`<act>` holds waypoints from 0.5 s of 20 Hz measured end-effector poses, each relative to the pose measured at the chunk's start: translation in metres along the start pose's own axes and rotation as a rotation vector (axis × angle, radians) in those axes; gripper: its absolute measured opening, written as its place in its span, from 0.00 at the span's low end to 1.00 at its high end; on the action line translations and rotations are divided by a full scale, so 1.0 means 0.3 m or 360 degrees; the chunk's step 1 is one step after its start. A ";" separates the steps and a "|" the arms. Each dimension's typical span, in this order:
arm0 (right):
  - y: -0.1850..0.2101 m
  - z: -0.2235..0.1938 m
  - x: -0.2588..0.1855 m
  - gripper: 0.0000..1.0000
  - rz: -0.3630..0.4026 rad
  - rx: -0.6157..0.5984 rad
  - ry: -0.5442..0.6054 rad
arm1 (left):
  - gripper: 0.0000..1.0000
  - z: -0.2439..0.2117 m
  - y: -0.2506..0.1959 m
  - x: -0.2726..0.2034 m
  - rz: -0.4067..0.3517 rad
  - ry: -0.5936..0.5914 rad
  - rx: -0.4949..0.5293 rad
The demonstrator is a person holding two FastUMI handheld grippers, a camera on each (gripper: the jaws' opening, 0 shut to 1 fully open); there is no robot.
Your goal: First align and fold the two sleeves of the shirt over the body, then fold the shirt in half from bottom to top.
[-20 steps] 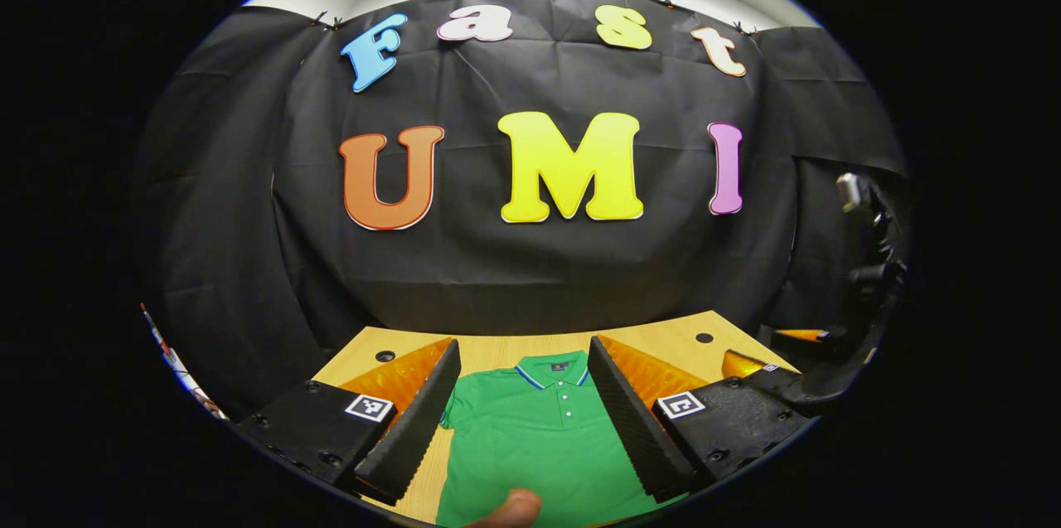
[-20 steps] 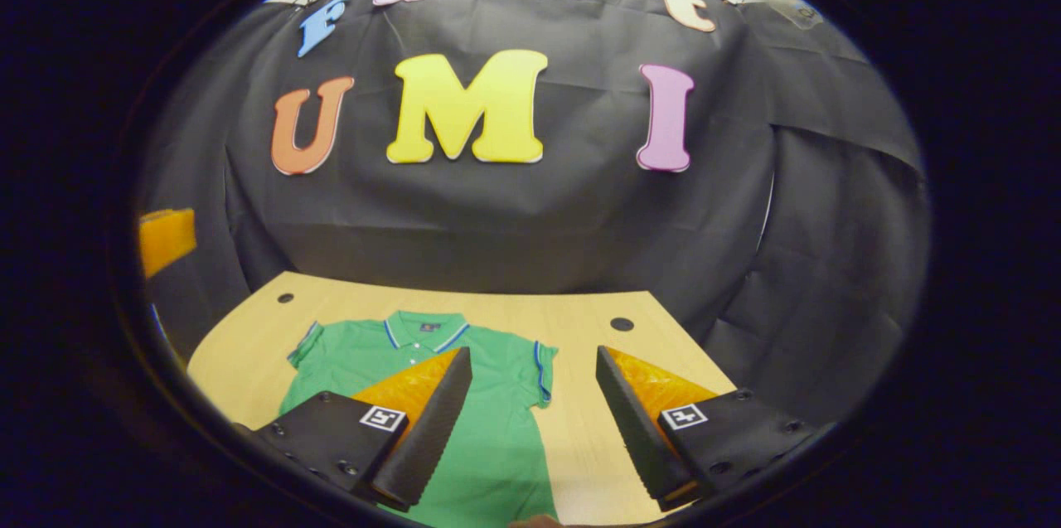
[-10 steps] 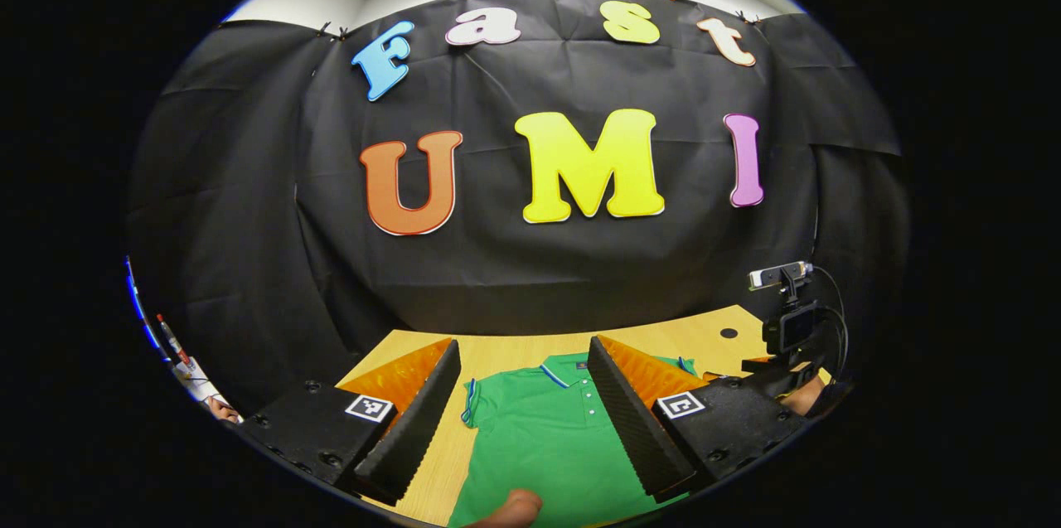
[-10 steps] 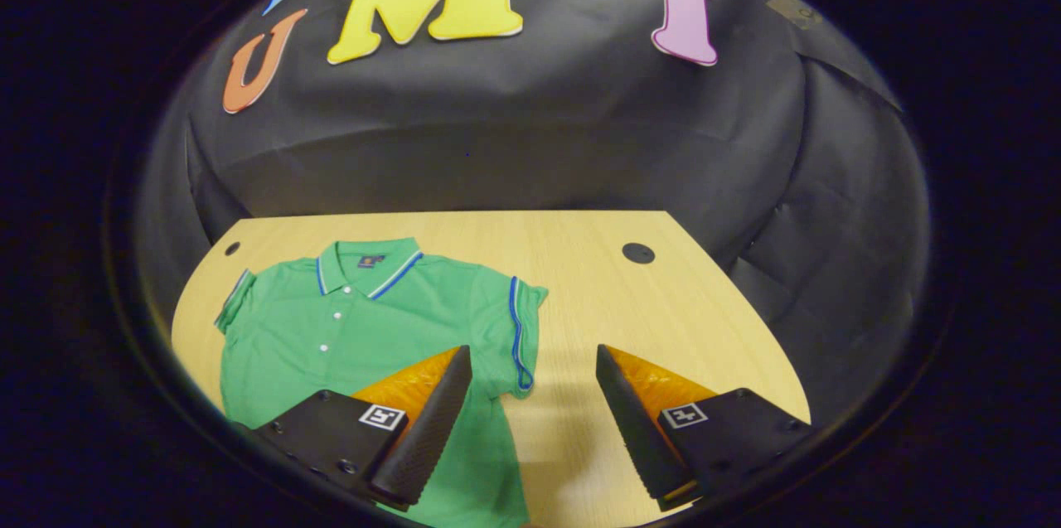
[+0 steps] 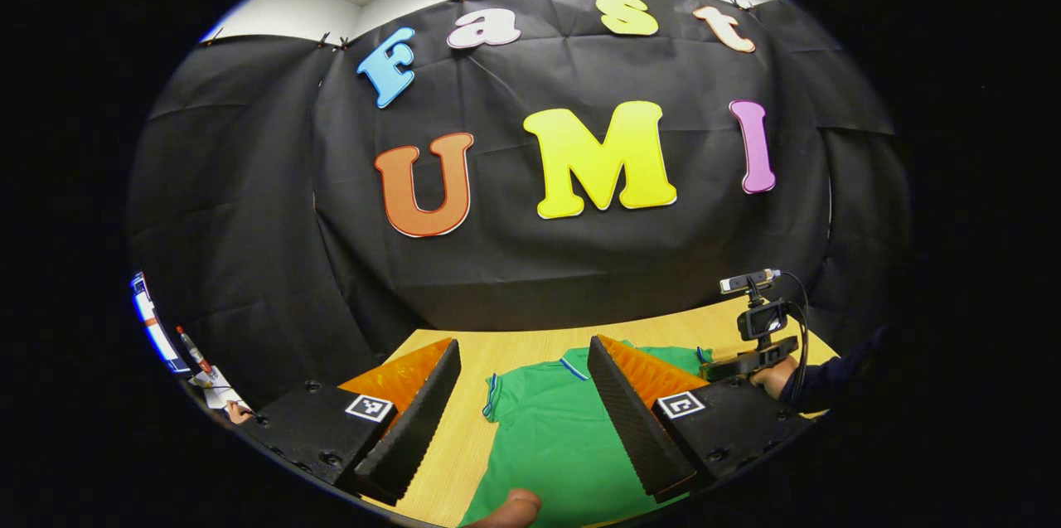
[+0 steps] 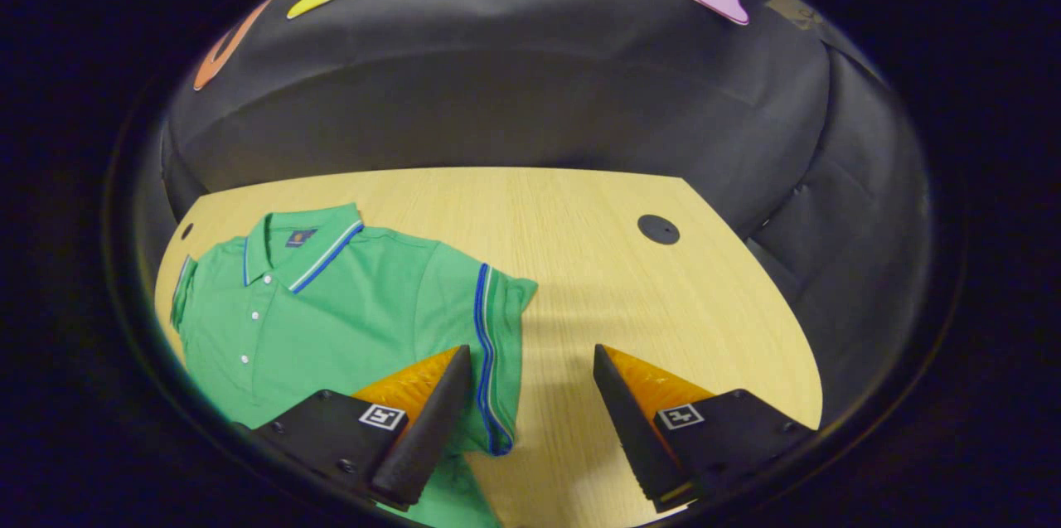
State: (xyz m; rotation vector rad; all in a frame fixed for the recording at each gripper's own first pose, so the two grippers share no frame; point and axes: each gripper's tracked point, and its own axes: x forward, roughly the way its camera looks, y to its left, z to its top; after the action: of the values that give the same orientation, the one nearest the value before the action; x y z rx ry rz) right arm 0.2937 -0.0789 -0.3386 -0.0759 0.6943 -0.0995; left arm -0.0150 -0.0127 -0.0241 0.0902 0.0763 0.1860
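Left gripper view, nearest the lens: a fingertip (image 5: 512, 505) of the person intrudes at the bottom edge, in front of the green polo shirt (image 5: 551, 445). The left gripper (image 5: 524, 412) hangs above the table (image 5: 464, 445) with its jaws spread wide and nothing between them; the shirt's body and one blue-trimmed sleeve cuff (image 5: 491, 397) lie in the gap. Right gripper view, nearest the lens: the right gripper (image 6: 530, 420) is likewise spread wide and holds nothing, poised over the shirt's sleeve (image 6: 497, 346) on the side nearer the table's middle (one finger lies over green cloth, the other over bare wood). That sleeve's cuff, marked by blue and white stripes, lies flat and unfolded, pointing toward the table's near edge. The shirt lies face up on the left part of the table in this view, buttons visible, its collar (image 6: 302, 242) toward the far edge. Farther off in the left gripper view, at the table's right edge, the other gripper's camera mount (image 5: 758, 321) stands up above a hand (image 5: 771, 379) in a dark sleeve (image 5: 833, 383). A round dark grommet (image 6: 659, 228) sits near the far right corner. At the far left of the left gripper view, small items, possibly a pen and papers (image 5: 199, 362), are too distorted to identify. The black cloth wall (image 5: 580, 263) closes the scene.
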 end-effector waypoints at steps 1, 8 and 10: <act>-0.006 -0.004 0.012 0.94 -0.0033 -0.0021 0.0015 | 1.00 -0.014 0.013 -0.001 0.0022 0.0017 0.0002; 0.040 -0.020 0.021 0.77 -0.0014 -0.0132 0.0056 | 1.00 -0.050 0.035 -0.008 0.0061 0.0079 -0.0002; 0.069 -0.028 0.027 0.56 0.0027 -0.0147 0.0067 | 1.00 -0.059 0.039 -0.011 0.0058 0.0094 0.0003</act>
State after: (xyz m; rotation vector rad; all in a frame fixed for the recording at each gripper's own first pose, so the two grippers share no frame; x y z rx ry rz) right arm 0.2959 -0.0597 -0.3521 -0.1572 0.7417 -0.0529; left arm -0.0218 -0.0004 -0.0404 0.0878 0.1339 0.2254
